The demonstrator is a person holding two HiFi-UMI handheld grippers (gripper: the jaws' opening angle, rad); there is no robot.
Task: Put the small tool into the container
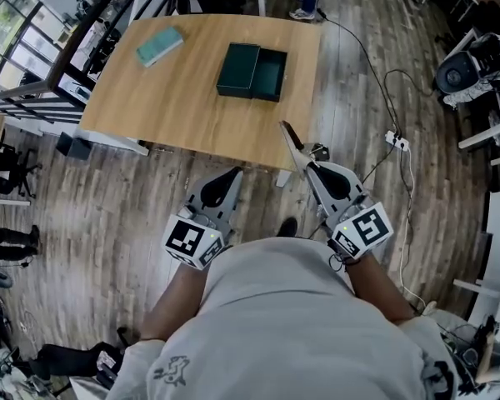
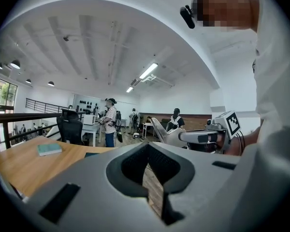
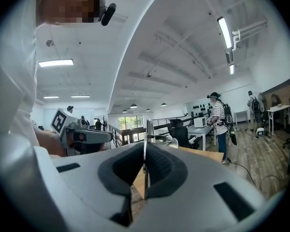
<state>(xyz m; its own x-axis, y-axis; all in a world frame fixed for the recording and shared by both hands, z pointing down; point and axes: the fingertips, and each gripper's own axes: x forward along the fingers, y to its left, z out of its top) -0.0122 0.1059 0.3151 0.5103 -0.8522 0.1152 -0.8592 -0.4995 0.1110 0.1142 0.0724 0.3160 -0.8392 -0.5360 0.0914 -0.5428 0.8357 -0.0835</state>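
Observation:
A dark green container (image 1: 252, 71) lies open on the wooden table (image 1: 183, 107), its lid folded out flat beside it. I stand just short of the table's near edge with both grippers held close to my body. My right gripper (image 1: 285, 128) points at the table's near right corner; its jaws meet in a thin blade (image 3: 146, 129), shut, and I can make out nothing between them. My left gripper (image 1: 235, 172) is lower and further back, over the floor, jaws drawn together to a point (image 2: 147, 153). No small tool shows in any view.
A teal box (image 1: 159, 46) lies at the table's far left. Right of the table, a power strip (image 1: 397, 142) and cables trail over the wooden floor. A railing (image 1: 33, 90) runs along the left. A person in a striped shirt (image 3: 219, 117) stands by desks further off.

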